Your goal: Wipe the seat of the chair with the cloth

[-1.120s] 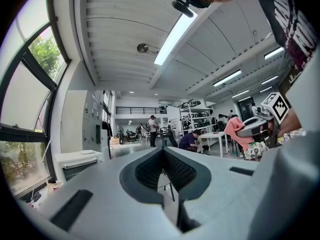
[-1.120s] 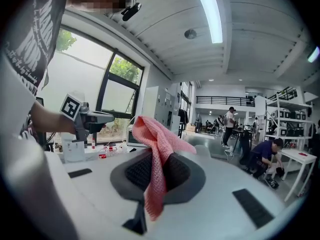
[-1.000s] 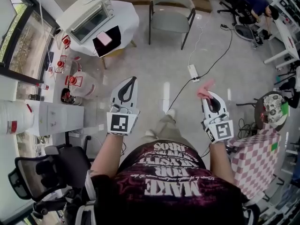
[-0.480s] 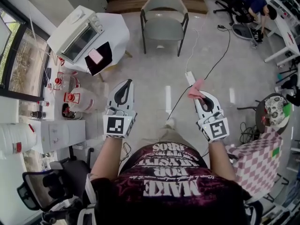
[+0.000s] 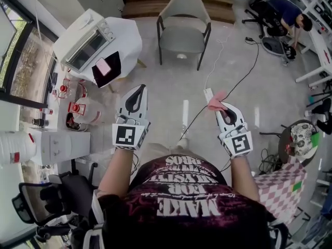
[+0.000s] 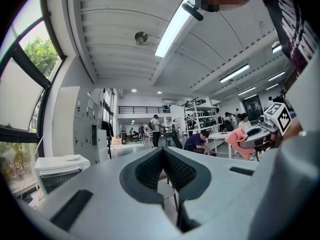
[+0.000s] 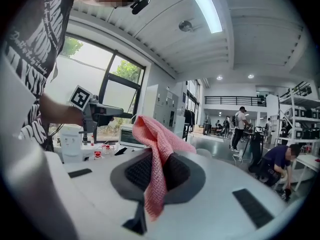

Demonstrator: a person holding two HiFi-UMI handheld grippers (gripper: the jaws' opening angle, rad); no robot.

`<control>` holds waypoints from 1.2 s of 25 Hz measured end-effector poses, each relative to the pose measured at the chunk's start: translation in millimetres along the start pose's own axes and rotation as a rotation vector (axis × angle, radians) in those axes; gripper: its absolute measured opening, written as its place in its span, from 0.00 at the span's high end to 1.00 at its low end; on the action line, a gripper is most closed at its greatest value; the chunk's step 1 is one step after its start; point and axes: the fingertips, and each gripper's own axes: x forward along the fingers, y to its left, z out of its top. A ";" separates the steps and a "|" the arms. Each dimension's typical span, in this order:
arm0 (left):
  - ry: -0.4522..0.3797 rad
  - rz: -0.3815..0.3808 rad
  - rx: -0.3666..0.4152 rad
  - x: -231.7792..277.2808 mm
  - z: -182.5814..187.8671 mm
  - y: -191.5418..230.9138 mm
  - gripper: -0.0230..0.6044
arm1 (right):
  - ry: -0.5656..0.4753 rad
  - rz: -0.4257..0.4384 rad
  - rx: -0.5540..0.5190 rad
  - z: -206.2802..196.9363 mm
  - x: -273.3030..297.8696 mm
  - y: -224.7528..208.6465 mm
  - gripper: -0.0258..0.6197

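Firmly pinched in the jaws of the right gripper (image 7: 158, 168), the pink knitted cloth (image 7: 159, 145) rises in a fold above the pads and hangs down in front of them; in the head view it shows as a small pink tuft at that gripper's tip. The left gripper (image 6: 162, 160) has its jaws pressed together with nothing between them, and is held level with the right one, well apart from it. The chair (image 5: 184, 21), grey-shelled on dark legs, stands on the pale floor ahead of the person, well beyond both grippers, its seat (image 5: 181, 44) bare. Between chair and grippers a white power strip (image 5: 208, 94) lies on the floor on a black cable. Left of the chair, a white toaster oven (image 5: 84, 39) sits on a white-draped table (image 5: 132, 38). Each gripper's cube bears a black-and-white square marker. The person's dark T-shirt (image 5: 181, 204) carries white print, upside down in the head view, with "MAKE" and "FOR" legible.
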 end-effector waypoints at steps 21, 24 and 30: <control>0.025 0.002 0.007 55.8 -16.7 36.0 0.96 | 0.030 -0.017 0.024 -12.3 66.5 -42.1 0.91; 0.028 -0.009 0.001 75.6 -18.8 45.7 0.96 | 0.035 -0.012 0.033 -9.0 84.4 -48.2 0.91; 0.034 -0.028 -0.005 120.9 -27.9 76.7 0.96 | 0.057 0.005 0.038 -7.2 133.7 -63.4 0.91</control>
